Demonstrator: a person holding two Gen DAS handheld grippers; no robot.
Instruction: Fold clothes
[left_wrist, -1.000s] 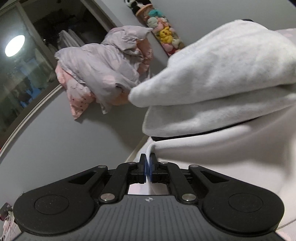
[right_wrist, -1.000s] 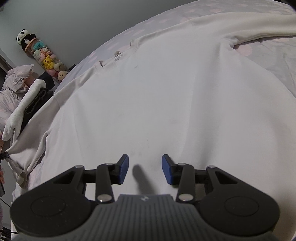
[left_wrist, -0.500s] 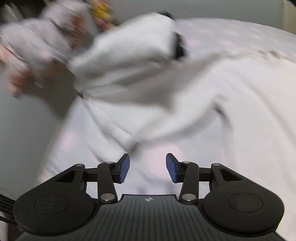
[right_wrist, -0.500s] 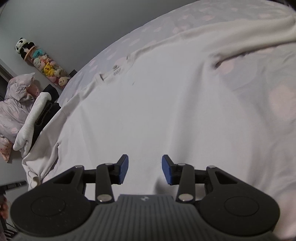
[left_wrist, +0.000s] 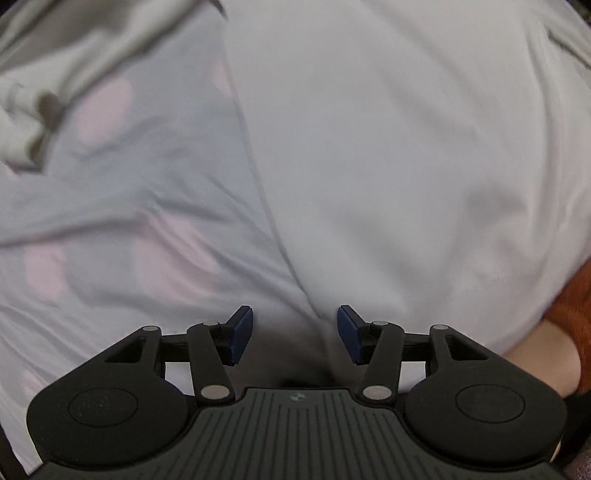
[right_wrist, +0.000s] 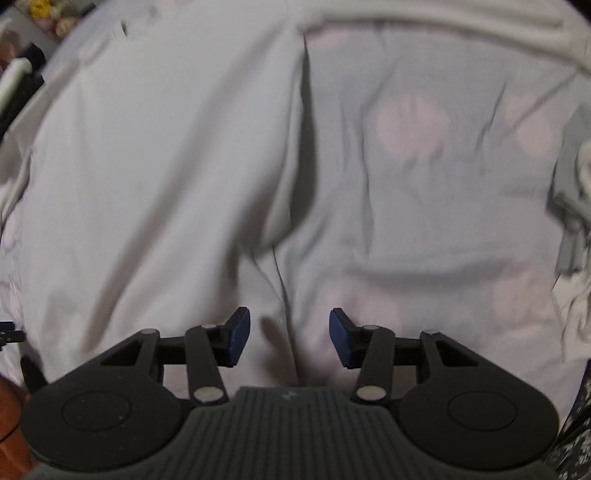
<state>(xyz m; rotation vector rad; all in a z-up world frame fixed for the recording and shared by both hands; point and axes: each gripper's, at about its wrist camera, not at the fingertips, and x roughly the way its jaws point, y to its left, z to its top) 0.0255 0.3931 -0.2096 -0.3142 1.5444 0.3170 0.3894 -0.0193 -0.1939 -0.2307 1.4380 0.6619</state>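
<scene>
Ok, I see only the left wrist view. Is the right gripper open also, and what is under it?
Observer: Yes, the right gripper is open and empty, its fingers on either side of the white sweatshirt's side edge.
Operator: And further up on that side?
Observer: The sleeve stretches across the top, over the spotted bedsheet.
Operator: Anything else there?
Observer: Blurred plush toys in the top left corner.

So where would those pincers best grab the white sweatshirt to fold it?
Probably at its side edges near the hem. The left gripper and right gripper each hang open over an edge of the white sweatshirt, where it meets the spotted bedsheet. Coming from the outside lets one finger slip under the flat cloth.
</scene>
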